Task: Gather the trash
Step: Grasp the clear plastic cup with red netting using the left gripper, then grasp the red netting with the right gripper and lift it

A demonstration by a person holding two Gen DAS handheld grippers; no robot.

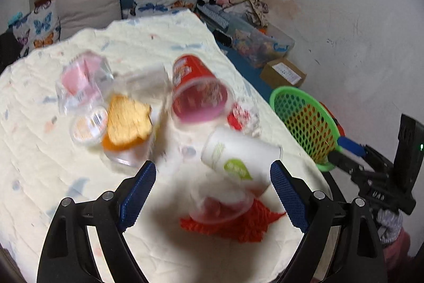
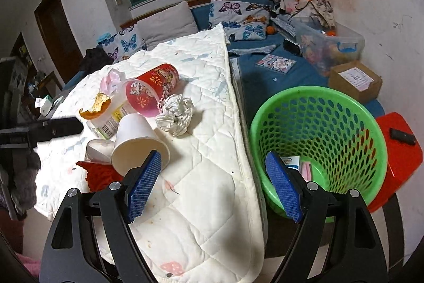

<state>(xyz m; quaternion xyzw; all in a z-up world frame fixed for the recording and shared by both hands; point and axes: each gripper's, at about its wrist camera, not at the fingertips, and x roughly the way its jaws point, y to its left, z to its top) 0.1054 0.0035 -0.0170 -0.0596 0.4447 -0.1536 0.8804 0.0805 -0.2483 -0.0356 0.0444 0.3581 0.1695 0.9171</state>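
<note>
Trash lies on a white quilt [image 2: 206,177]: a white paper cup [image 1: 241,158] on its side, a red printed cup [image 1: 198,89], a clear cup [image 1: 222,206] over red crumpled netting [image 1: 254,227], an orange bread-like piece [image 1: 129,121] and a pink container [image 1: 82,81]. My left gripper [image 1: 212,192] hovers open just above the clear cup and white cup, holding nothing. My right gripper [image 2: 214,186] is open and empty over the quilt's edge, beside the green basket [image 2: 318,139]. A crumpled tissue [image 2: 175,116] lies next to the red cup [image 2: 151,86]. The left wrist view is blurred.
The basket holds a small box [image 2: 291,161] and a pink item. It stands beside a red stool [image 2: 397,158] with a black remote [image 2: 402,135]. A cardboard box [image 2: 355,81] and a clear storage bin [image 2: 328,44] sit on the blue sheet behind. Pillows line the far wall.
</note>
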